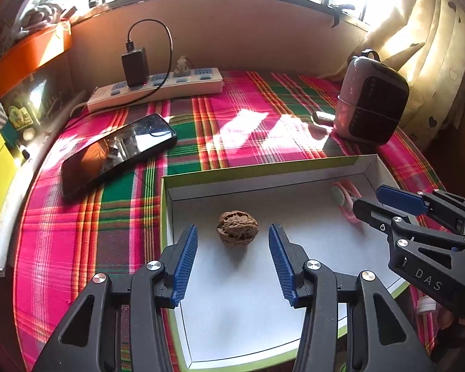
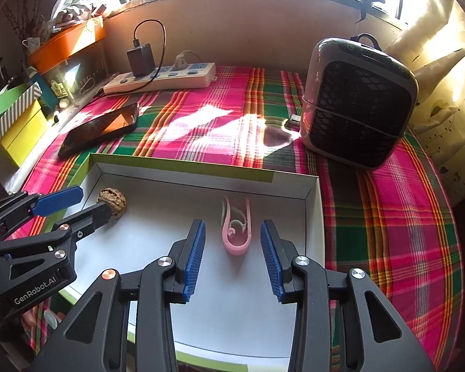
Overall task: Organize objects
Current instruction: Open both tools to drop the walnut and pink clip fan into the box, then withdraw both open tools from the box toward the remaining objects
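Observation:
A shallow white box with a green rim (image 1: pixel 167 192) (image 2: pixel 183 169) lies on the plaid cloth. A brown walnut (image 1: pixel 237 228) (image 2: pixel 113 201) rests on its floor. My left gripper (image 1: pixel 233 232) is open, with the walnut between and just beyond its blue fingertips. A pink clip (image 2: pixel 237 232) (image 1: pixel 345 200) lies in the box on the right side. My right gripper (image 2: pixel 232 228) is open, with the clip between its tips. Each gripper also shows in the other's view, the right one (image 1: pixel 369 201) and the left one (image 2: pixel 90 203).
A black phone (image 1: pixel 117 152) (image 2: pixel 100 128) lies on the cloth left of the box. A power strip with a charger (image 1: pixel 158 88) (image 2: pixel 161 77) sits at the back wall. A small heater (image 1: pixel 372 99) (image 2: pixel 359 102) stands at the back right. Boxes (image 2: pixel 21 124) are stacked at the left.

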### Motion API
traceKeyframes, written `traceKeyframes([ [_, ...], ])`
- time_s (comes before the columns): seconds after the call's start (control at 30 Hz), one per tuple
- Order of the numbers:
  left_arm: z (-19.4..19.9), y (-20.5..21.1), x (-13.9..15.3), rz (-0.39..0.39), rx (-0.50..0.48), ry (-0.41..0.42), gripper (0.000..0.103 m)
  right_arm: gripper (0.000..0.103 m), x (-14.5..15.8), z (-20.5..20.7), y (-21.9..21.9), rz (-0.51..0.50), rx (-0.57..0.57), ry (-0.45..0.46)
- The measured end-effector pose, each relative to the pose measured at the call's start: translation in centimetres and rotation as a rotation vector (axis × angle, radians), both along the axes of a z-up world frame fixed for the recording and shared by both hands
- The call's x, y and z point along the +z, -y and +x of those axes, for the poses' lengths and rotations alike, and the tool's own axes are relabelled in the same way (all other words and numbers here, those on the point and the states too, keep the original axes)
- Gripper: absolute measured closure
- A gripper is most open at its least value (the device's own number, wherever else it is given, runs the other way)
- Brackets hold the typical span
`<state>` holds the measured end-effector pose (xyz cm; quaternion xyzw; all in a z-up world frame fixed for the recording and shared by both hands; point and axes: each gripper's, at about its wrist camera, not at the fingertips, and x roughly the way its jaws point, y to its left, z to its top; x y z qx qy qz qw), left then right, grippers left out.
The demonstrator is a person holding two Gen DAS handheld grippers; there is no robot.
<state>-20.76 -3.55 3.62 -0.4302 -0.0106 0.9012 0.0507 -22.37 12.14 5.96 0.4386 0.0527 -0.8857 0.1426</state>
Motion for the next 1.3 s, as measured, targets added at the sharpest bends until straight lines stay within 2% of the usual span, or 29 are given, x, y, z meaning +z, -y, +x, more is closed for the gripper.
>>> traceKeyframes([
  [0.37, 4.9, 0.2, 2.2, -0.059, 0.009, -0.092, 0.056, 0.064, 2.1, 3.9, -2.2, -0.031, -0.039, -0.059],
  [0.6, 7.4, 0.5, 2.3, -0.055, 0.008, -0.109, 0.056, 0.064, 2.4, 6.4, -3.3, -0.031, -0.045, -0.077],
  [0.97, 11.0, 2.5, 1.2, -0.006, 0.014, -0.093, 0.056, 0.063, 2.1, 10.2, -4.9, -0.023, -0.040, -0.100],
  [1.3, 12.9, 3.4, -0.6, 0.059, -0.052, -0.044, 0.056, 0.060, 1.2, 12.7, -4.8, -0.053, 0.002, -0.073],
])
